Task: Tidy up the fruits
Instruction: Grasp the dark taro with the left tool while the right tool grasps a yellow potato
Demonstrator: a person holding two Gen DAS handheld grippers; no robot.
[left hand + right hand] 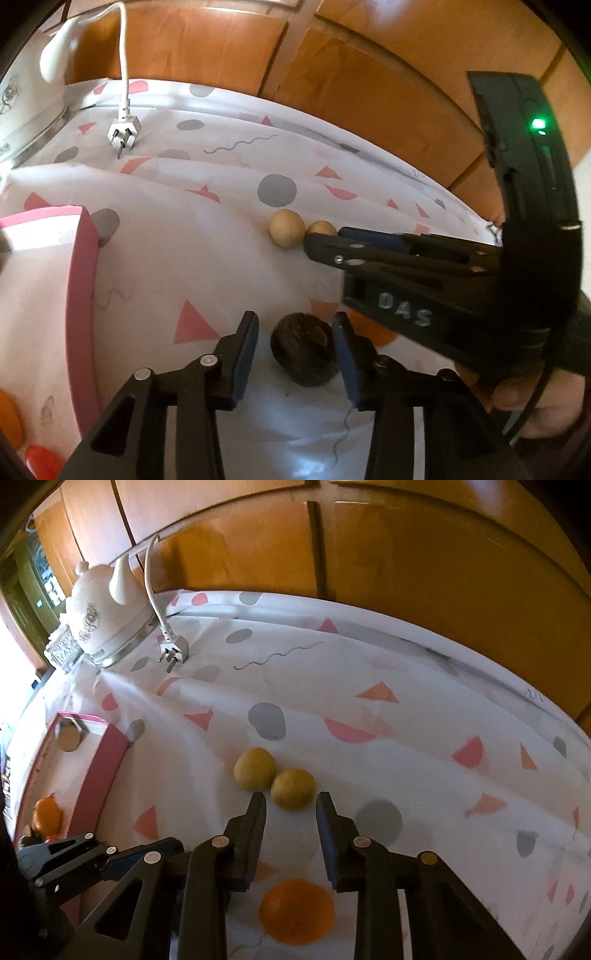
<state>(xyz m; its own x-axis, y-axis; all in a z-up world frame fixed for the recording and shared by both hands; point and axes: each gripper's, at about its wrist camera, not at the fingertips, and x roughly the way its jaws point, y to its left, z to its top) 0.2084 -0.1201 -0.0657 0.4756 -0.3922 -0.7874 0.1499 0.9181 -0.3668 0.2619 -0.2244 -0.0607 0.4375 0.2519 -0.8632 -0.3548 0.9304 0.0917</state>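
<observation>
Left wrist view: the left gripper (pixel 295 358) is open, its fingers (pixel 245 354) standing either side of a dark brown fruit (pixel 303 354) that rests on the desk (pixel 184 258). A gap shows on the left side, and no grip on the fruit is evident. Only this view shows that fruit and the person's hand (pixel 535 398) carrying the right gripper (pixel 314 242), which enters from the right beyond the left fingers. Right wrist view: the right gripper's fingers (pixel 258 823) are drawn in to a narrow gap, their tips flanking the near edge of a yellow fruit (pixel 293 788). Whether the pads press on it cannot be told. A second yellow fruit (pixel 255 768) touches it, just beyond and left of the fingertips. Only this view shows in full an orange (pixel 295 912) on the desk, lying below the fingers nearer the camera. A pink-walled tray (pixel 110 760) stands well to the left of both pairs of fingers. This view shows a tan round object (pixel 68 734) at its far end and an orange fruit (pixel 46 814) nearer. The left view shows little more than the tray wall and a red item (pixel 42 461) at the frame edge. Far beyond the fingers stand a white kettle (pixel 107 616) and its loose plug (pixel 173 650).
</observation>
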